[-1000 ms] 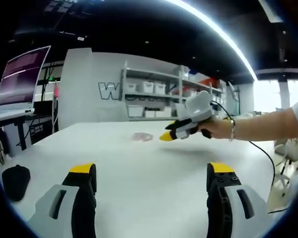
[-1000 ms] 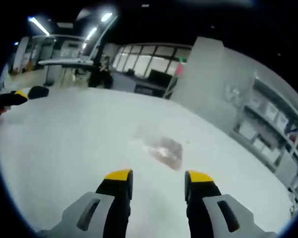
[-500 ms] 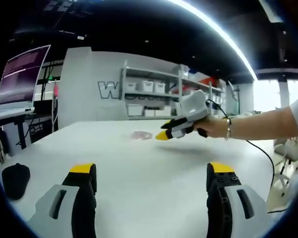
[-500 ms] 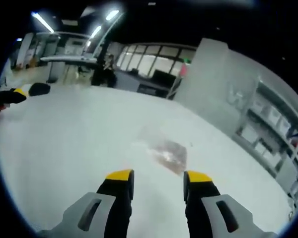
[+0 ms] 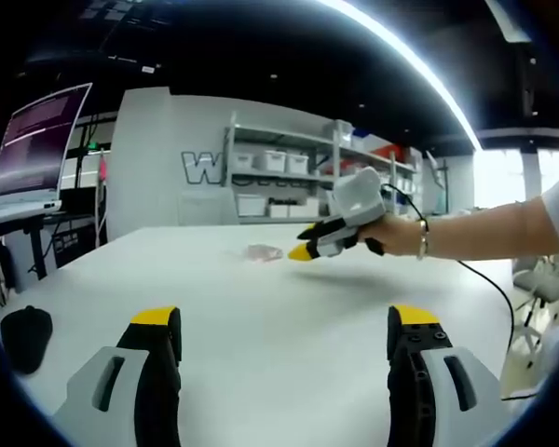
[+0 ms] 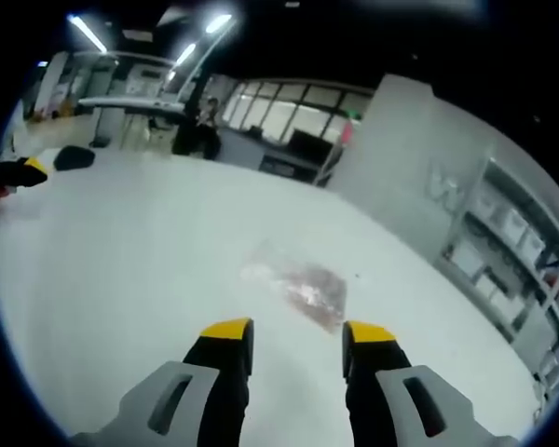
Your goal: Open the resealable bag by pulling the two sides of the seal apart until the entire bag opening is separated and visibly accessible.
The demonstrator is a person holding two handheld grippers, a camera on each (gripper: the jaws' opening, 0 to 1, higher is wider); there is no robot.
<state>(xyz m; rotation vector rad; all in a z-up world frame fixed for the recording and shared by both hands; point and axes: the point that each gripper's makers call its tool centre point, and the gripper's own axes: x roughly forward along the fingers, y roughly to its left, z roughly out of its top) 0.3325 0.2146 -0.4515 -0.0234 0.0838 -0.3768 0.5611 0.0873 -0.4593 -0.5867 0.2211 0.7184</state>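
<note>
Bag: the bag (image 6: 298,286) lies flat on the white table (image 6: 121,279), just ahead of my right gripper's tips and a little toward its right jaw. In the left gripper view the same bag (image 5: 264,251) is a small pale patch far ahead of my left gripper, just beyond the right one's nose. It is clear with something pinkish inside. I cannot make out the seal edge or tell which side it faces.

Right gripper: my right gripper (image 6: 296,332) has its jaws spread with a gap between the yellow tips, nothing between them. It hovers above the table, aimed at the bag. In the left gripper view it (image 5: 305,252) is up in the air with my hand (image 5: 396,236) behind it, nose pointing at the bag. I judge it is lined up this way to come down on one lip of the seal.

Left gripper: my left gripper (image 5: 286,318) has its jaws wide apart and empty, low over the near part of the table, well apart from the bag. Its yellow tip (image 6: 28,169) shows at the far left edge of the right gripper view. I judge it sits back so the right one can go first.

Other thing: a dark rounded object (image 5: 23,328) rests on the table off my left jaw's outer side, away from the work.

Progress: the bag is not yet gripped; the opening looks untouched, as far as I can judge.

Next: each gripper needs its own lip, pinched thin, or the whole bag will just lift.
</note>
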